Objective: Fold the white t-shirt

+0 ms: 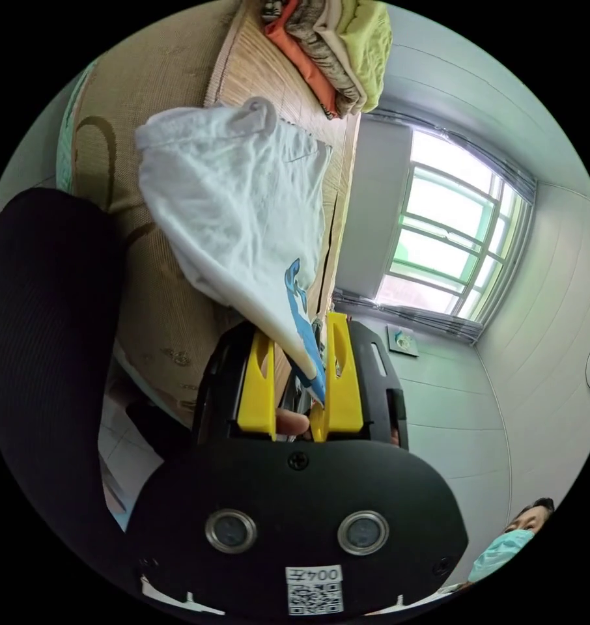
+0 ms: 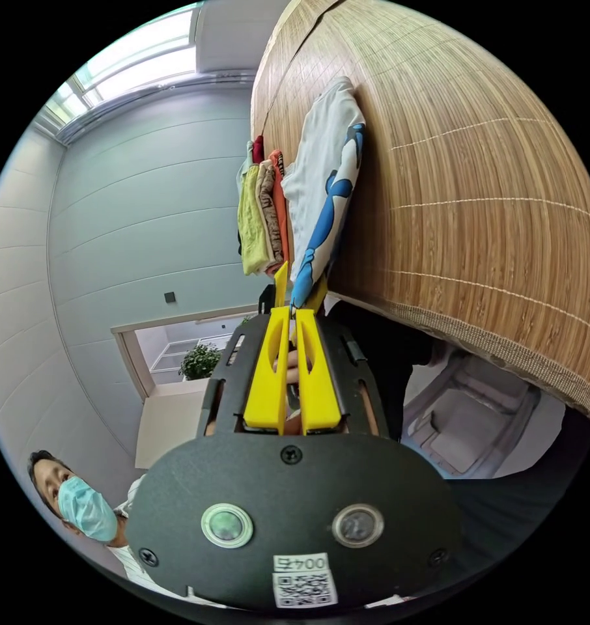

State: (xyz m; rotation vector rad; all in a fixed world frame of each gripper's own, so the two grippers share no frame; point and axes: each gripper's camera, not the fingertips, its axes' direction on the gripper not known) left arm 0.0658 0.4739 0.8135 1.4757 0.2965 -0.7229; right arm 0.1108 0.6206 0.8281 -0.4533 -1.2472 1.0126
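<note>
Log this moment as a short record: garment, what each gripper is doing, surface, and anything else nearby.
garment: white t-shirt with a blue print, lifted and stretched
left gripper: shut on the shirt's printed edge
right gripper: shut on the shirt's edge
surface: woven bamboo mat, shirt partly lying against it
nearby: stack of folded clothes on the mat
background: window, a person wearing a mask

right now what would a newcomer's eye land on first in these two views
First, the crumpled white t-shirt with a blue print, lifted off the woven bamboo mat and pulled to a point between the yellow jaws of the left tool. In the right gripper view the right tool pinches another edge of it. Beyond sits a stack of folded yellow-green, brown and orange clothes.
</note>
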